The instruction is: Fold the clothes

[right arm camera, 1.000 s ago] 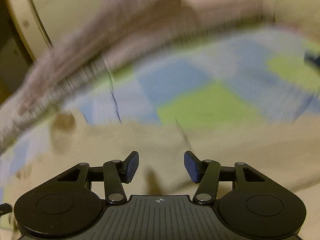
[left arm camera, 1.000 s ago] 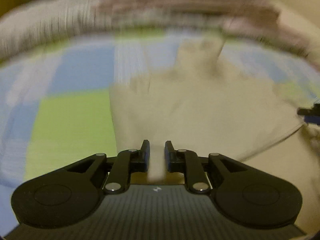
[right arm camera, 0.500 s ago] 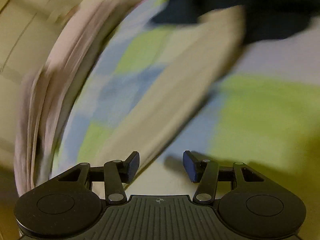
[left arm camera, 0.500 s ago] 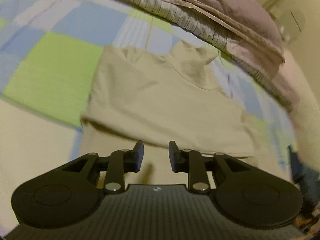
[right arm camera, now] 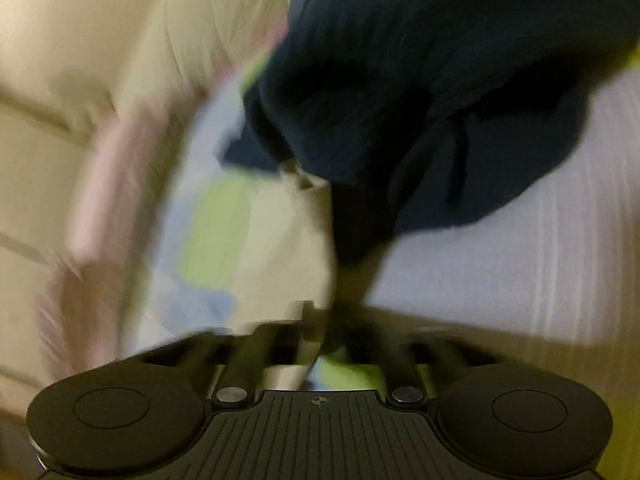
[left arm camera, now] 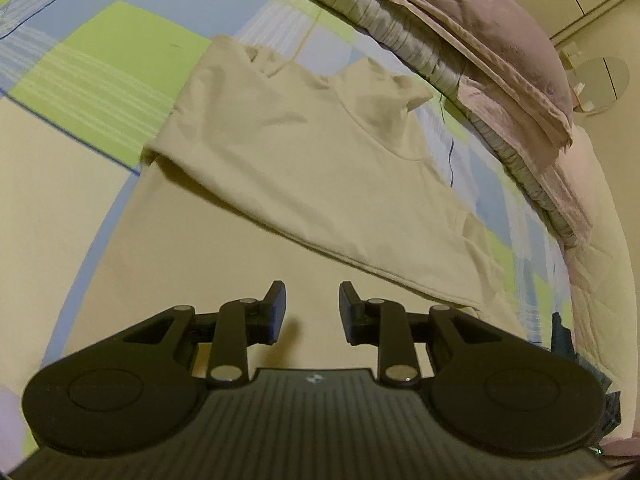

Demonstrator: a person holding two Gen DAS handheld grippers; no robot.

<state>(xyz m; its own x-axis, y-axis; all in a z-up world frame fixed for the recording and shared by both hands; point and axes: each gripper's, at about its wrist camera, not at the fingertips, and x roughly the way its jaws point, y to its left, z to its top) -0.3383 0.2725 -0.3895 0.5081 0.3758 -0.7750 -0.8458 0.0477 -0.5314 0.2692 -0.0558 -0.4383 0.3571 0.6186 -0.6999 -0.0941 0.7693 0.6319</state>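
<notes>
1. The left gripper (left arm camera: pixel 311 308) was held above the cream shirt (left arm camera: pixel 304 152), its fingers spread a moderate gap apart. Its jaws had just been opening, and nothing was seen between them.
2. The cream shirt was laid on the checked bedsheet (left arm camera: pixel 100 76), with one layer folded over a lower layer. Its collar end was directed toward the far edge of the bed, near the striped pillow (left arm camera: pixel 384 28).
3. A pink cover (left arm camera: pixel 500 36) was stacked on the striped pillow along that far edge.
4. The right gripper (right arm camera: pixel 320 332) was shown heavily blurred. Its jaws had just been closing and were pressed together. A strip of cream fabric was seen running up from between the fingers, but whether it was pinched could not be told from the blurred view.
5. A dark navy garment (right arm camera: pixel 440 92) was heaped on the bedsheet beyond the right gripper, toward the bed's edge. In the right wrist view, its lower fold was seen overlapping the cream fabric.
6. In the left wrist view, a small part of the dark navy garment was seen at the right edge of the bed.
</notes>
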